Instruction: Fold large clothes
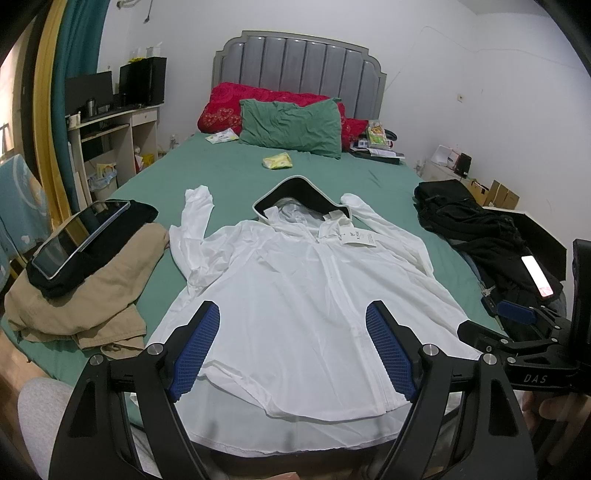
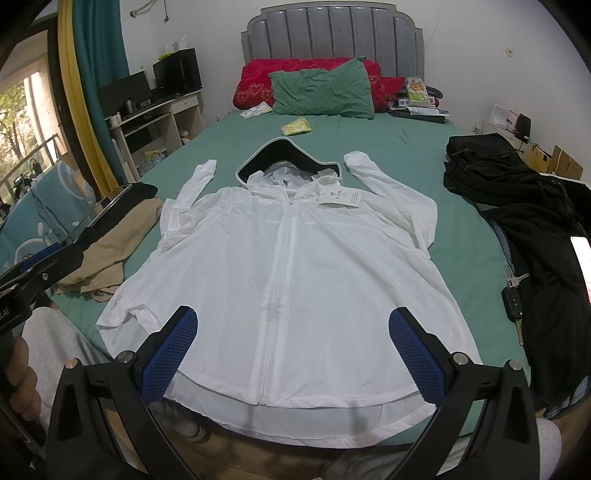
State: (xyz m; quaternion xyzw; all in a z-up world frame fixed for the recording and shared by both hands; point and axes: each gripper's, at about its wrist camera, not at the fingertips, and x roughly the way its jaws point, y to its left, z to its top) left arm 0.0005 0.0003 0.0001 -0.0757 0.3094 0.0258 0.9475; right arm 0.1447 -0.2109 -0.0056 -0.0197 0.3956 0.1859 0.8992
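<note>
White, thin fabric: the jacket [image 2: 295, 266] is lying zipped and flat on the green bed [image 2: 388, 140], hem overhanging the near edge. Left gripper [image 1: 291, 347] and right gripper [image 2: 291, 354] are hovering wide open above that hem, holding nothing. I'd be pinching sleeves singly, folding inward. Beyond the hood, its back layer is staying hidden.

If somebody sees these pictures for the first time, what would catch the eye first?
The white hooded jacket spread flat, front up, in the middle of the green bed. Then the red pillow against the grey headboard, and the black clothes heaped at the right edge.
</note>
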